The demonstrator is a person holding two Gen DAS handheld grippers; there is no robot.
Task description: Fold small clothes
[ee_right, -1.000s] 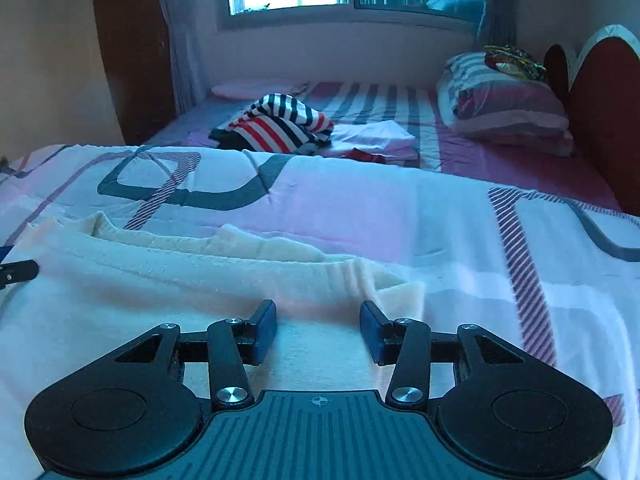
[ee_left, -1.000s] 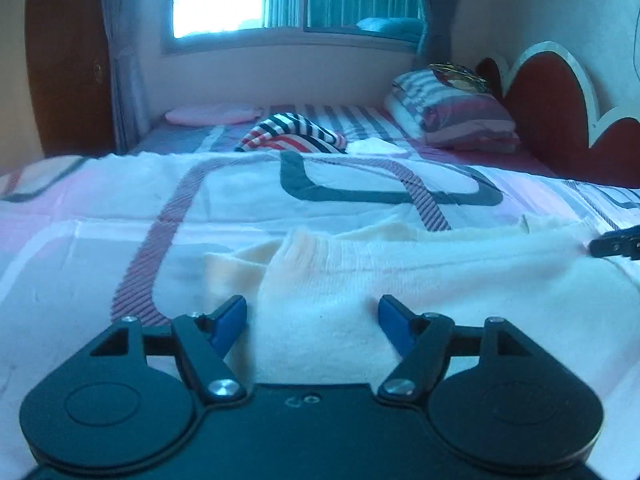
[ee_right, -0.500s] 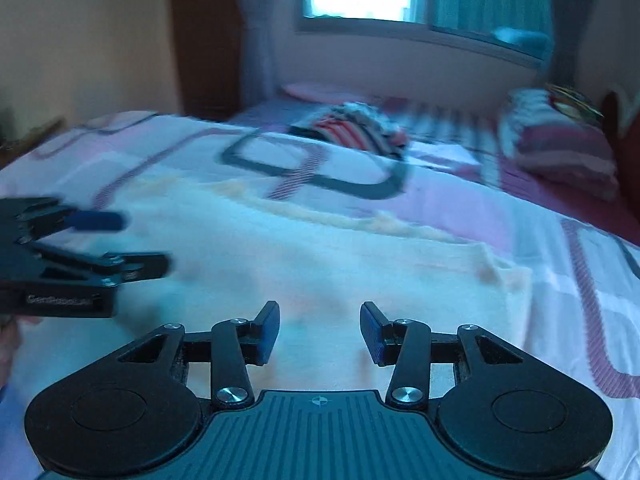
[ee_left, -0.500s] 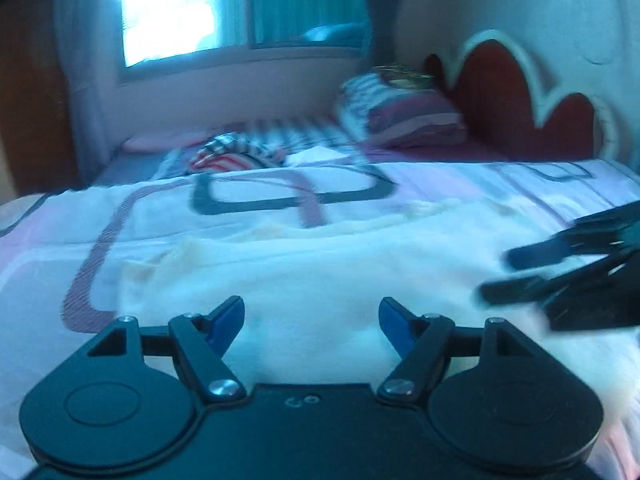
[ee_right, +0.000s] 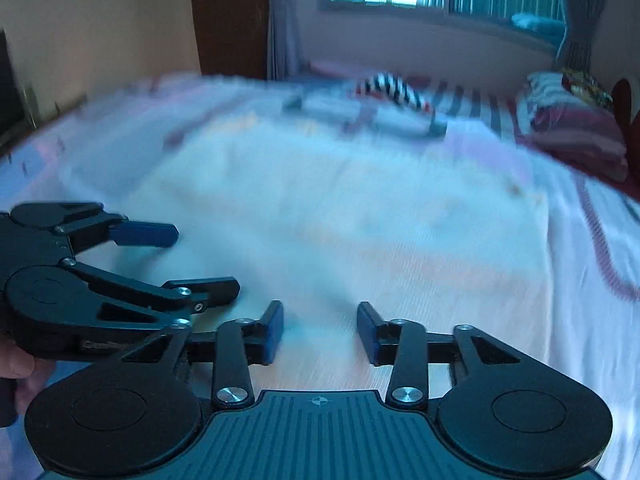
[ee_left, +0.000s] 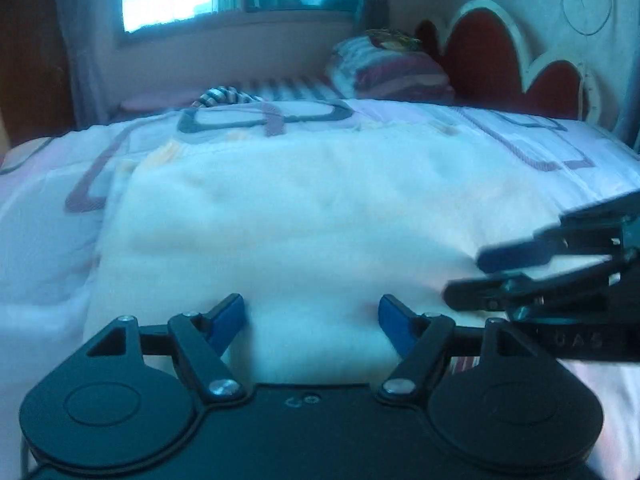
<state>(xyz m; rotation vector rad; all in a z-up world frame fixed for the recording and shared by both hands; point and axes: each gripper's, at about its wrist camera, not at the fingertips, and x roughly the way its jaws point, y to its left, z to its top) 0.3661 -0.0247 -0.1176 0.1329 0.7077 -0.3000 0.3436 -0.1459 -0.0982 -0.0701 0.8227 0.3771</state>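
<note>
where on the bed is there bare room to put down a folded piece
Free: bedspread left of the cream garment, and bedspread between garment and pillow. Crowded: the near edge, where left gripper and right gripper meet, and around the striped clothes.

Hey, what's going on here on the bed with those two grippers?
A person is folding a cream-white garment spread on the patterned bed cover. The left gripper is open over the garment's near edge. The right gripper sits close beside it, its jaws closing, nothing pinched yet. Striped clothes wait farther back.
</note>
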